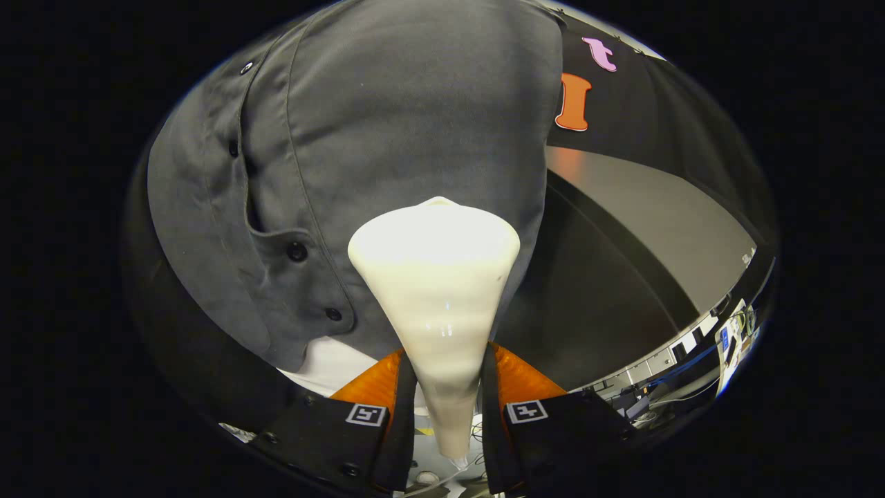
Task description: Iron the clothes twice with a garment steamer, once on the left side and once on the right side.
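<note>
Our gripper [448,387] has its fingers clamped on the neck of the cream garment steamer [439,277], whose wide head lies against the grey shirt [387,117], to one side of the button placket [276,228]. The smooth neck could slip, or the head could catch a button.

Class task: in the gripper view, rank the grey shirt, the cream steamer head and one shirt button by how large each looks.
1. Grey shirt, largest.
2. Cream steamer head, gripped between both fingers of the gripper; its nearness to the camera enlarges it.
3. Shirt button, smallest.
</note>
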The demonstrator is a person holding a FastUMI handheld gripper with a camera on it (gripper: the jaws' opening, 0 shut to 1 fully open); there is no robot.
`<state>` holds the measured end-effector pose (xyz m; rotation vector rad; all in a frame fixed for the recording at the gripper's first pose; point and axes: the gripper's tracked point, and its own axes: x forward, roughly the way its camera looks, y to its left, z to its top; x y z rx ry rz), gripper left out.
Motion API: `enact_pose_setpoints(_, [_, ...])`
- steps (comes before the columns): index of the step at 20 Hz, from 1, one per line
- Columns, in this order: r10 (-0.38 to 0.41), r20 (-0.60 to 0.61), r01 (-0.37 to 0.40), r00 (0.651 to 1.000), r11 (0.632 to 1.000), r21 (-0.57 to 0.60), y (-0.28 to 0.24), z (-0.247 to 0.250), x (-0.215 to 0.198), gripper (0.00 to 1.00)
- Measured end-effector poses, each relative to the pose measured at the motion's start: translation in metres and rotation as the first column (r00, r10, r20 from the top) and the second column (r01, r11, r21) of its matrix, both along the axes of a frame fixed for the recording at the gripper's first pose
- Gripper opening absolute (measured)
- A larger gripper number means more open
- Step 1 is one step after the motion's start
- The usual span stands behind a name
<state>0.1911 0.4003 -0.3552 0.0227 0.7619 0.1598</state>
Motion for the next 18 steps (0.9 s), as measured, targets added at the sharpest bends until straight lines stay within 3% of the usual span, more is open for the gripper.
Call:
enact_pose_setpoints(6, [0.007, -0.029, -0.007, 1.000, 1.000, 0.009, 0.001, 0.006, 0.019, 0.49])
enact_pose_setpoints(8, [0.008, -0.016, -0.007, 1.000, 1.000, 0.014, 0.001, 0.017, 0.001, 0.49])
enact_pose_setpoints(18, [0.003, 0.148, -0.008, 0.989, 0.999, 0.032, 0.000, 0.170, 0.011, 0.49])
